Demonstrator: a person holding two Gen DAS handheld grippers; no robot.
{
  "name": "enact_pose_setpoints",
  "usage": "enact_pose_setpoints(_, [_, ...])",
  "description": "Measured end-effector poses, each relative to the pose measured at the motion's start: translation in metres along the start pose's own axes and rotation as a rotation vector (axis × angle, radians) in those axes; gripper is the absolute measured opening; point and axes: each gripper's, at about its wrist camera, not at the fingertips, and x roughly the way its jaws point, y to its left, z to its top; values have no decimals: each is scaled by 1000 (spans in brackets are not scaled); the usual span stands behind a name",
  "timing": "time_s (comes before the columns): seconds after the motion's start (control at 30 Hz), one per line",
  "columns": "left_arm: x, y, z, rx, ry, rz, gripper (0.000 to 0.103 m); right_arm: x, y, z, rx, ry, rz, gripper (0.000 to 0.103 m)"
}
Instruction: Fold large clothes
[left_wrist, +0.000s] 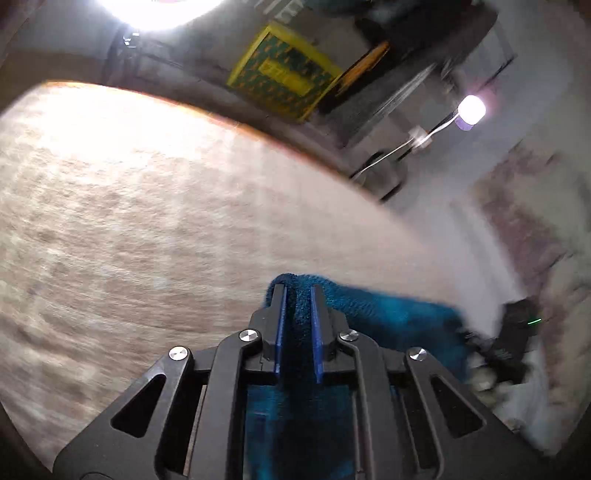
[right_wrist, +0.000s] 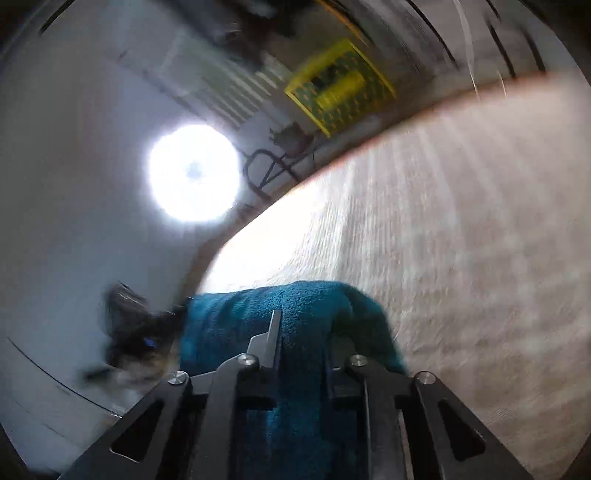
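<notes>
A teal terry cloth (left_wrist: 388, 314) is pinched between the fingers of my left gripper (left_wrist: 298, 291), which is shut on its folded edge and holds it above the beige table top (left_wrist: 147, 221). The cloth stretches right toward my right gripper, a dark blurred shape at the right edge (left_wrist: 509, 343). In the right wrist view my right gripper (right_wrist: 304, 321) is shut on the same teal cloth (right_wrist: 240, 317), which drapes over and hides its right finger. The left gripper shows there as a dark blur (right_wrist: 136, 332). Both views are motion-blurred.
The beige textured table (right_wrist: 461, 240) has an orange-brown edge. Beyond it stand a yellow-green patterned box (left_wrist: 284, 74), also in the right wrist view (right_wrist: 340, 85), a lamp on a white arm (left_wrist: 471, 109), and a bright ceiling light (right_wrist: 194, 171).
</notes>
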Motion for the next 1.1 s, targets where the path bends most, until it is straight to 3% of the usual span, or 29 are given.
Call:
enact_pose_setpoints(0.07, [19, 7, -1, -23, 45, 52, 10, 21, -12, -5, 41, 66, -84, 13])
enact_pose_setpoints(0.2, [15, -8, 1, 68, 15, 167, 10, 23, -6, -6, 17, 71, -170, 22])
enact_pose_setpoints(0.23, [7, -9, 3, 61, 12, 173, 10, 18, -2, -6, 14, 74, -192, 28])
enact_pose_setpoints(0.27, [-1, -8, 5, 47, 11, 166, 10, 8, 2, -5, 13, 75, -205, 43])
enact_pose_setpoints(0.33, [-29, -9, 6, 32, -6, 137, 10, -18, 8, -6, 7, 72, -168, 45])
enact_pose_setpoints(0.4, [-56, -19, 3, 78, -14, 126, 16, -42, 16, -8, -14, 83, -138, 45])
enact_pose_setpoints(0.47, [-73, -29, -4, 127, -5, 133, 29, -57, 26, -13, -55, 125, -132, 45])
enact_pose_setpoints(0.53, [-82, -34, -11, 129, 30, 111, 52, -69, 35, -21, -89, 167, -143, 45])
enact_pose_setpoints(0.57, [-85, -35, -16, 124, 45, 107, 62, -73, 41, -26, -98, 195, -149, 51])
enact_pose_setpoints(0.6, [-90, -34, -23, 109, 66, 105, 66, -77, 47, -33, -106, 216, -165, 65])
enact_pose_setpoints(0.67, [-89, -31, -34, 72, 102, 90, 76, -82, 52, -47, -113, 216, -201, 76])
enact_pose_setpoints(0.73, [-90, -23, -46, 11, 133, 56, 76, -90, 50, -65, -99, 219, -201, 77])
enact_pose_setpoints(0.87, [-85, -1, -74, -116, 166, -3, 76, -99, 21, -91, 61, 193, -136, 78])
enact_pose_setpoints(0.97, [-80, 8, -92, -152, 200, 6, 76, -99, 4, -102, 112, 174, -116, 78])
enact_pose_setpoints(1.1, [-71, 15, -102, -212, 215, -41, 76, -102, -11, -110, 146, 141, -69, 78])
